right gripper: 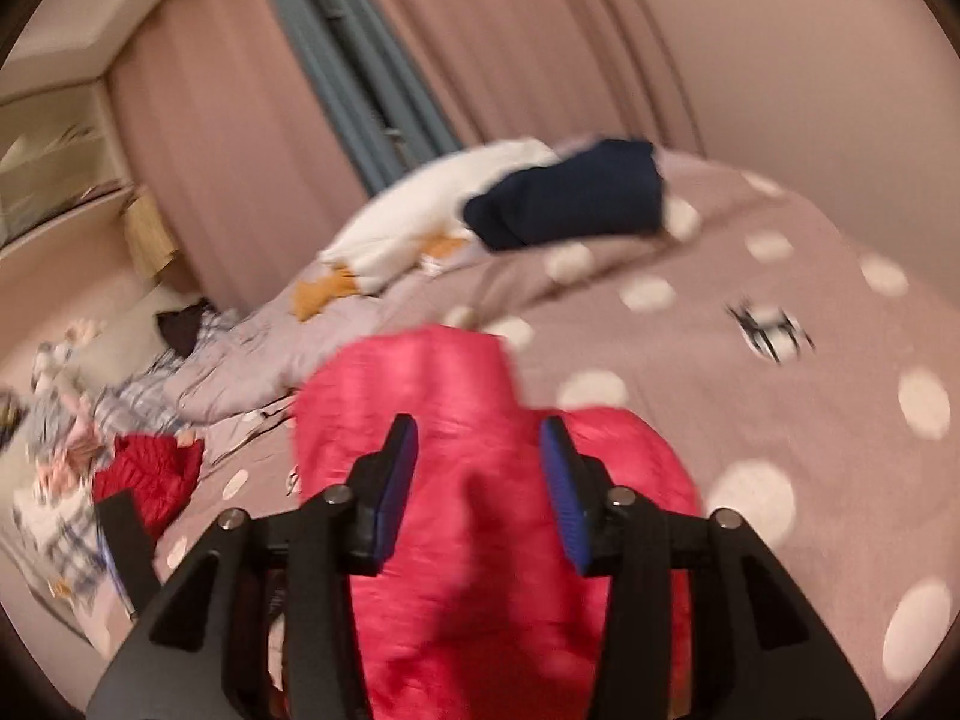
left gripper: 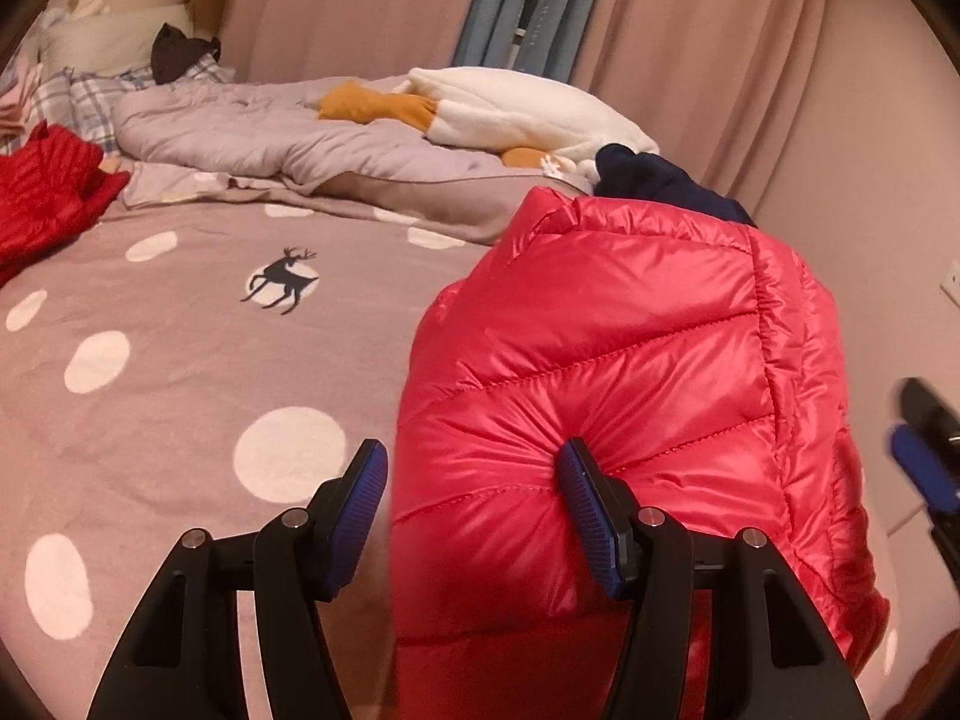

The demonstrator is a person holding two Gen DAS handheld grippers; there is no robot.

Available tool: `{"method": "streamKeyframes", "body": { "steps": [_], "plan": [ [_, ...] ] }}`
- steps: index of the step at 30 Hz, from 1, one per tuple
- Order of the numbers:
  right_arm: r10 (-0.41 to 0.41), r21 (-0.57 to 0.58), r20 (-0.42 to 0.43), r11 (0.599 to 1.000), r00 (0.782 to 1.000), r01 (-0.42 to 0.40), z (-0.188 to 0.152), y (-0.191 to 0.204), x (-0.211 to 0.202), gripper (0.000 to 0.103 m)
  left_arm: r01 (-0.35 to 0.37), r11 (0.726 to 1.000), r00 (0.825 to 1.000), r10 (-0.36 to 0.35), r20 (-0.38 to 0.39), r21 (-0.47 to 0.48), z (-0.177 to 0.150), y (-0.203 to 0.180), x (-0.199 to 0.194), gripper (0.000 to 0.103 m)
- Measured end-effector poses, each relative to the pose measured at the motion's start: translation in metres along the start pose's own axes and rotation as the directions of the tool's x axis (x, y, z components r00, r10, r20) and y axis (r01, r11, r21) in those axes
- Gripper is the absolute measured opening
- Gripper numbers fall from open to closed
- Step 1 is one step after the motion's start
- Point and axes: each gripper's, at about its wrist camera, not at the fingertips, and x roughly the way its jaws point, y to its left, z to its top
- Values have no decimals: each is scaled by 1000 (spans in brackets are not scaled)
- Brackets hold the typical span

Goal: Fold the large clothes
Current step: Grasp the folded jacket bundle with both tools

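Lighting as I read it: warm, dim indoor light, pinkish cast. Soft sheen on the glossy red quilted down jacket. Left wrist view sharp; right wrist view motion-blurred throughout. Fisheye bending and black vignette at every corner beyond the jacket.

We note a glossy red quilted jacket; bedcover mauve with white polka dots and a dark deer motif; a darker red garment at left; plush toy white with orange parts; folded cloth navy; curtains dusty pink; gripper pads blue.
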Motion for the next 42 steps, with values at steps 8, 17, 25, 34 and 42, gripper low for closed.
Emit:
{"method": "streamKeyframes", "body": {
  "steps": [8, 17, 25, 34, 42],
  "plan": [
    [-109, -6, -189, 994, 976, 110, -33, -36, 68, 38, 12, 999, 1000, -11, -18, 32, -3, -7, 11, 67],
    [-112, 14, -245, 993, 963, 119, -50, -73, 94, 50, -54, 989, 999, 54, 7, 136, -16, -40, 30, 68],
    [-142, -22, -205, 990, 968, 140, -60, -69, 95, 50, -104, 980, 992, 89, 93, 170, -29, -43, 29, 68],
    [-154, -35, -207, 988, 966, 150, -59, -67, 96, 50, -110, 977, 991, 96, 90, 180, -27, -47, 31, 69],
    [-173, -54, -208, 985, 963, 165, -60, -64, 97, 51, -108, 976, 992, 93, 85, 187, -28, -46, 34, 69]
  ]
}}
